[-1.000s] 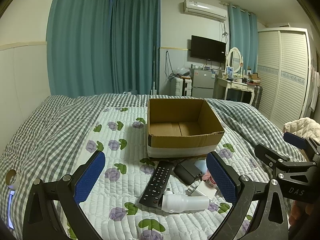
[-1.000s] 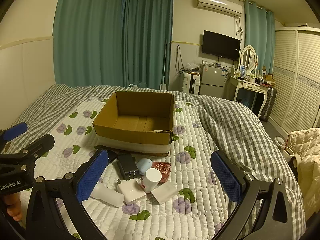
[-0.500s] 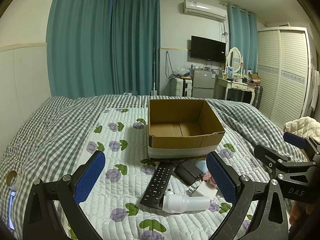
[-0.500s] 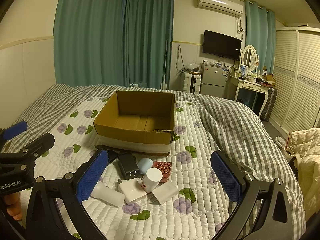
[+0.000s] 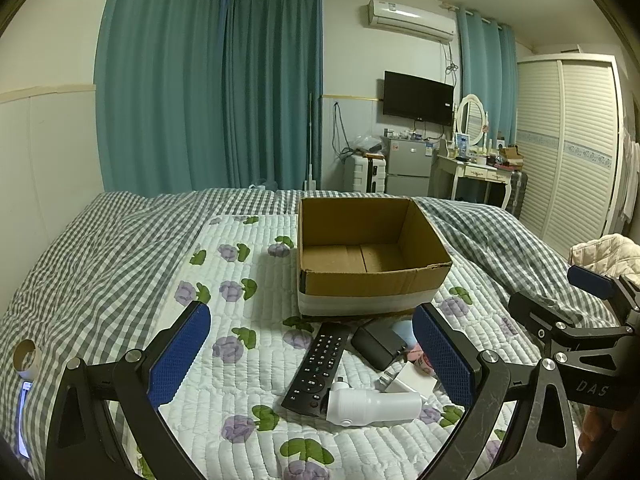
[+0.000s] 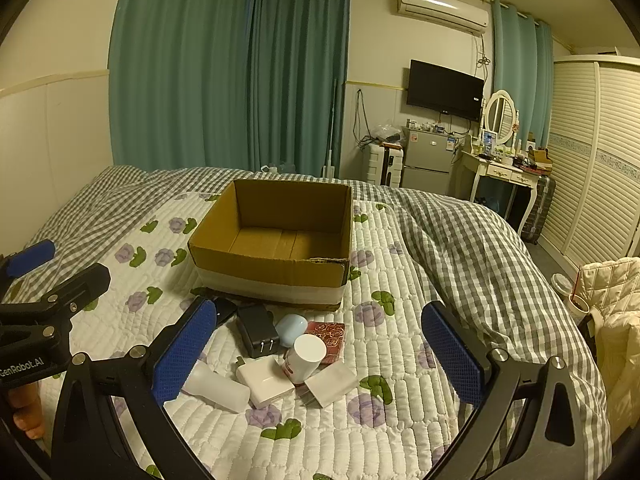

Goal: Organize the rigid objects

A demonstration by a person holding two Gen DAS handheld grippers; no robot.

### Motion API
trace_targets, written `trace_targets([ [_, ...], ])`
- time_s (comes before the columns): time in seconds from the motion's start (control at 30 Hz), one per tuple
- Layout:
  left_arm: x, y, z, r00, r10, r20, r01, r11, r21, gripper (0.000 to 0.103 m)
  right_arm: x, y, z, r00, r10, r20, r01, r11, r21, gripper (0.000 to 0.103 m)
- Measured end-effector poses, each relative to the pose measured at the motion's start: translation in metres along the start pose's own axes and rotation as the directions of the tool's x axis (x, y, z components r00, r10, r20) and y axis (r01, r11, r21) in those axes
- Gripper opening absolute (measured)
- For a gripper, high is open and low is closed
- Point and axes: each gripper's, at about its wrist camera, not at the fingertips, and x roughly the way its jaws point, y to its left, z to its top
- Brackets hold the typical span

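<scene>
An open cardboard box [image 5: 372, 280] [image 6: 276, 272], with nothing inside it, stands on the quilted bed. In front of it lie a black remote [image 5: 318, 368], a black charger [image 5: 378, 346] [image 6: 256, 330], a white bottle on its side [image 5: 372, 406] [image 6: 218, 388], a pale blue oval case [image 6: 291, 330], a red patterned box [image 6: 330, 338], a white-capped jar [image 6: 304, 360] and two white adapters [image 6: 264, 380] [image 6: 332, 382]. My left gripper [image 5: 312, 360] is open above the remote. My right gripper [image 6: 320, 352] is open above the jar. Neither holds anything.
Grey checked duvet [image 6: 460, 240] covers the bed's right side and far end. A phone [image 5: 24, 420] and a cardboard roll [image 5: 26, 356] lie at the left edge. A dresser [image 6: 504, 172], small fridge [image 6: 426, 160] and wardrobe [image 6: 592, 152] stand beyond the bed.
Both views have shifted very slightly; the objects sit a touch lower in the left wrist view. Nothing was taken hold of or moved.
</scene>
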Motion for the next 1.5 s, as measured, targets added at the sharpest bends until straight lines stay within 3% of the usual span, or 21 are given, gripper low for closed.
trace_targets([
  [1.0,-0.001,0.006,0.005,1.0,0.012,0.006,-0.012,1.0,0.011,0.103,-0.001,0.004,0.001,1.0,0.013,0.001,-0.013,1.0,-0.016,0.103],
  [1.13,0.015,0.016,0.008,0.998,0.045,-0.047,-0.044,0.999,0.019,0.103,0.003,0.005,0.004,0.999,0.034,-0.021,-0.034,0.999,-0.014,0.103],
  [1.27,0.048,0.022,-0.004,0.984,0.062,-0.167,-0.056,0.998,0.041,0.103,0.024,0.01,0.004,0.995,0.05,-0.091,-0.053,0.998,-0.038,0.103],
  [1.37,0.08,0.024,-0.018,0.961,0.042,-0.273,-0.036,0.999,0.029,0.101,0.049,0.016,-0.004,0.985,0.045,-0.164,-0.058,0.996,-0.074,0.103],
  [1.5,0.117,0.019,-0.031,0.918,-0.019,-0.396,0.015,1.0,-0.013,0.097,0.084,0.014,-0.011,0.968,0.078,-0.24,-0.097,0.993,-0.067,0.103],
])
